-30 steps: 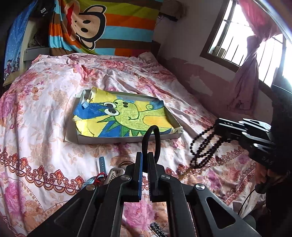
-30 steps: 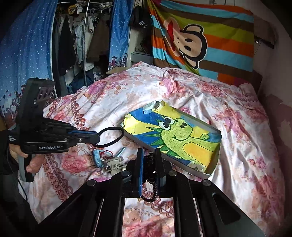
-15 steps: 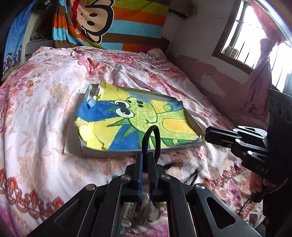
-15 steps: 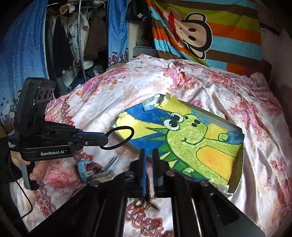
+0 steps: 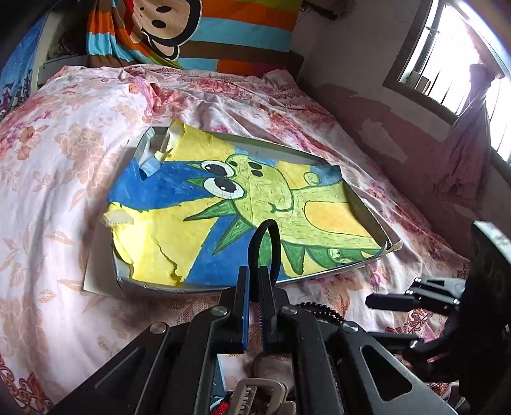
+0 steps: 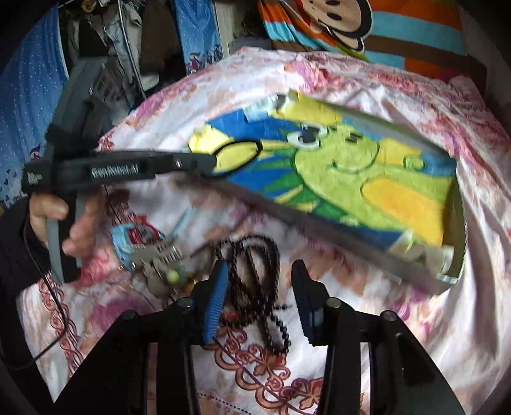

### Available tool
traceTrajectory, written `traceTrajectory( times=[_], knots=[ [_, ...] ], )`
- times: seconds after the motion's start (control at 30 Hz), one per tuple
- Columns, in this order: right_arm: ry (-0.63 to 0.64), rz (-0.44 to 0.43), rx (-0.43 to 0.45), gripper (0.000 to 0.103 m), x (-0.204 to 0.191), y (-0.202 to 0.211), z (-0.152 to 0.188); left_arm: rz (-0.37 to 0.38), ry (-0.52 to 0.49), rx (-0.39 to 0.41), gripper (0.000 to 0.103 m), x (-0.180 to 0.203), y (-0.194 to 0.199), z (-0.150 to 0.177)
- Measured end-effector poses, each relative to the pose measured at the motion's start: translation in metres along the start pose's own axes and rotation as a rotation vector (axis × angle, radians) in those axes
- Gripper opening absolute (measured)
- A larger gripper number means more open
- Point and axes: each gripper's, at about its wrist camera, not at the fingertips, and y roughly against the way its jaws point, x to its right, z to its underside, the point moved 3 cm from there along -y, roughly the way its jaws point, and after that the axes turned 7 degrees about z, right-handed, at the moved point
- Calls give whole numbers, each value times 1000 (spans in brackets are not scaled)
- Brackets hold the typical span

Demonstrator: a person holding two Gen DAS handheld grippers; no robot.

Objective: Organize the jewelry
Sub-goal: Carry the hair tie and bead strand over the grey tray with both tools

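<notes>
The right hand-held gripper (image 6: 257,287) points down at the bed (image 6: 440,325), and its jaws are opening. A black bead necklace (image 6: 252,268) lies in loose loops on the flowered sheet between the two parted fingers; the picture is blurred, so whether either pad touches the beads cannot be told. Just to the left of the necklace sits a small heap of other pieces: a blue round item (image 6: 132,239) and a pale clasp-like piece (image 6: 159,258), too smeared to name further.

The left hand-held gripper (image 5: 254,284) is clamped tight on a black loop band (image 5: 266,242), which stands up from between its fingertips. In the right wrist view the same gripper (image 6: 212,164) reaches in from the left, gripped by a person's hand (image 6: 75,220), and the band hangs over the near left corner of the tray.

Beyond both grippers, a shallow grey tray (image 5: 367,210) rests on the bed, lined with a drawing of a green cartoon creature (image 5: 265,198) on blue and yellow. Farther back, a striped cloth with a monkey face (image 5: 166,28) hangs at the head of the bed, and a window (image 5: 460,73) with a pink curtain is at the right.
</notes>
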Motion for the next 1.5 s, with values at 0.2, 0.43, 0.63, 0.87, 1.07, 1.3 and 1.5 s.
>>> traceTrajectory(
  times=[0.2,0.43,0.63,0.87,1.07,1.3,1.5],
  knots=[
    [-35,15,-54,37,4,-25,12,2,1,-7,5,2,1,4],
    [-86,2,-42,10,4,-34,12,20,-7,-26,5,13,14,22],
    [-77,19,45,10,1,-4,2,13,-34,-40,5,22,18,25],
    [-81,32,226,10,9,50,-41,2,-26,40,5,21,28,-5],
    [-115,72,304,10,26,49,-79,-15,-12,77,5,11,12,-34],
    [-213,96,300,10,52,12,-107,-54,25,28,5,-7,-27,-51],
    [-280,99,210,10,75,-37,-106,-54,78,-17,5,-20,-49,-52]
  ],
)
